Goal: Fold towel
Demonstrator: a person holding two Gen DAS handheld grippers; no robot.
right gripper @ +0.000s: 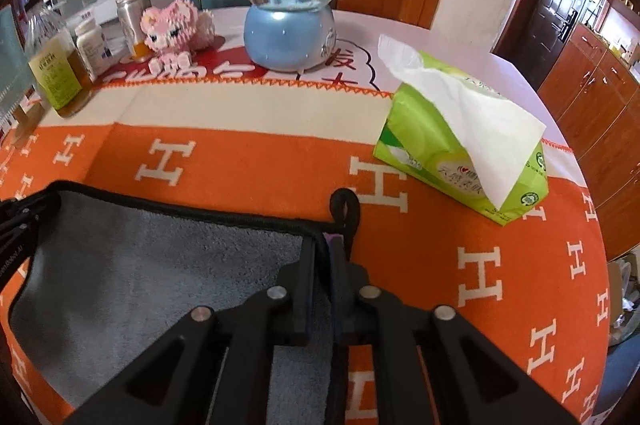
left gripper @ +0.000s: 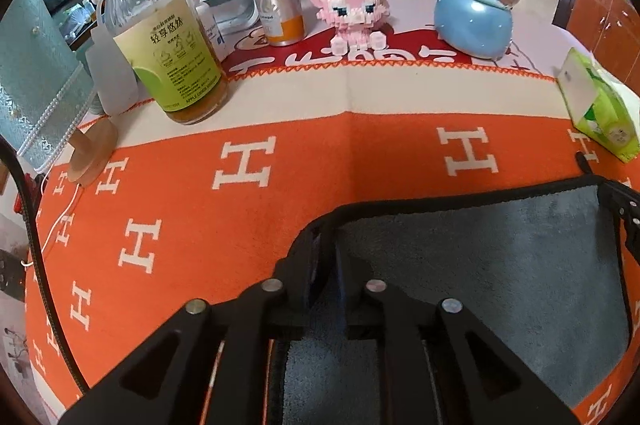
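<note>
A grey towel (left gripper: 480, 257) with black edging lies on the orange table cover. My left gripper (left gripper: 326, 245) is shut on the towel's far left corner. The other gripper's black fingers (left gripper: 628, 221) show at the right edge of the left wrist view. In the right wrist view the towel (right gripper: 160, 265) spreads to the left. My right gripper (right gripper: 326, 249) is shut on its far right corner, next to the black hanging loop (right gripper: 346, 209). The left gripper's fingers (right gripper: 16, 221) show at the left edge there.
Along the back stand a vinegar bottle (left gripper: 168, 37), a metal can (left gripper: 276, 1), a pink brick figure (left gripper: 354, 9) and a blue snow globe (left gripper: 476, 9). A green tissue pack (right gripper: 460, 153) lies at the right. A lamp base (left gripper: 92, 153) stands at the left.
</note>
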